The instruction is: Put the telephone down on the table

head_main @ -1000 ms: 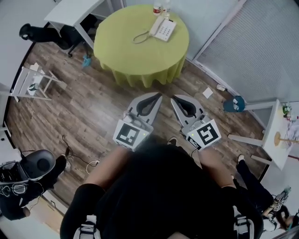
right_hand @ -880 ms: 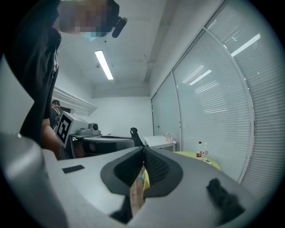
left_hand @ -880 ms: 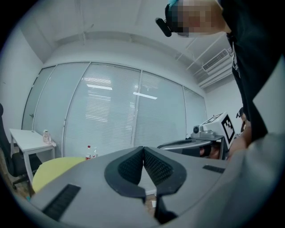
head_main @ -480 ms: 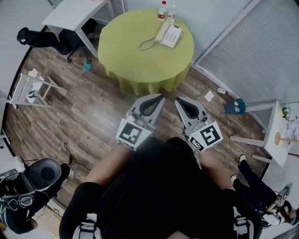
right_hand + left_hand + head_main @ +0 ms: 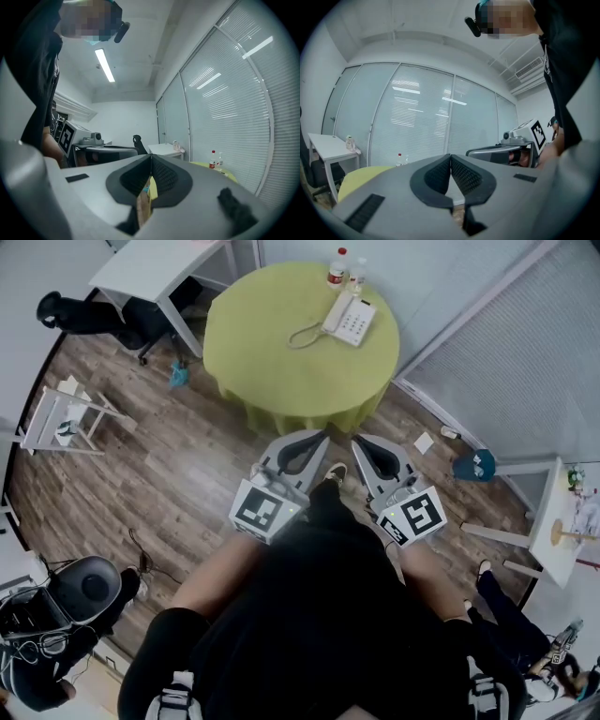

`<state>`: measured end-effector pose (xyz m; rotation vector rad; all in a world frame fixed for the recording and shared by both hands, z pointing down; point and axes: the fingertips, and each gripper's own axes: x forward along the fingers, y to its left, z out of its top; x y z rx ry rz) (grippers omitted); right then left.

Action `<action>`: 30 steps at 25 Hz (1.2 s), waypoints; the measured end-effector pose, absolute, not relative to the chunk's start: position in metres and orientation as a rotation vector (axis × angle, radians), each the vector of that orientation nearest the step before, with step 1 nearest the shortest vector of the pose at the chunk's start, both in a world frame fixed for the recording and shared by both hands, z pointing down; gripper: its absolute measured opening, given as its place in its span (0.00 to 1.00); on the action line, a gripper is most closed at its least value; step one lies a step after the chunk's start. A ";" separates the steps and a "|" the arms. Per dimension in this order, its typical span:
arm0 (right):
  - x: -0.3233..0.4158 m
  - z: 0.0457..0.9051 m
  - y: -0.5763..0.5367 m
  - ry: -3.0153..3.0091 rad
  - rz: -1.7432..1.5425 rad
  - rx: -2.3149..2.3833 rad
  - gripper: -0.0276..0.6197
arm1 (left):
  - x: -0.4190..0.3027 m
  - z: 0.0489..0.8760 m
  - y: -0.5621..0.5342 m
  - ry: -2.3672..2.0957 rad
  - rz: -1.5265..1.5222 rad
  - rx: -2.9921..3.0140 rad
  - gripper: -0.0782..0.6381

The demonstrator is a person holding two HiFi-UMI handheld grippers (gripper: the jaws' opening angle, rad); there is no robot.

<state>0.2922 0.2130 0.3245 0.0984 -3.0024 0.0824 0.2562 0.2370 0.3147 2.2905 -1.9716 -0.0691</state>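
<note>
Grey left tool and right tool, both clenched empty, held side by side before the body, well short of the green worktop bearing the telephone

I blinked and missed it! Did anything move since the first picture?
The person has stepped toward the table; a shoe now shows between the grippers. Nothing was grabbed or let go. The left gripper and right gripper stay shut and empty, and the telephone still sits on the table.
</note>
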 end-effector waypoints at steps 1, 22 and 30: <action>0.287 0.325 0.209 -3.004 0.080 0.091 0.07 | 0.251 0.316 0.233 -1.976 -0.068 2.284 0.13; 0.200 0.329 0.074 -3.020 0.074 -0.036 0.07 | 0.169 0.315 0.095 -2.051 -0.017 2.214 0.13; 0.183 0.330 0.028 -3.030 0.074 -0.064 0.07 | 0.152 0.316 0.053 -2.079 0.016 2.178 0.13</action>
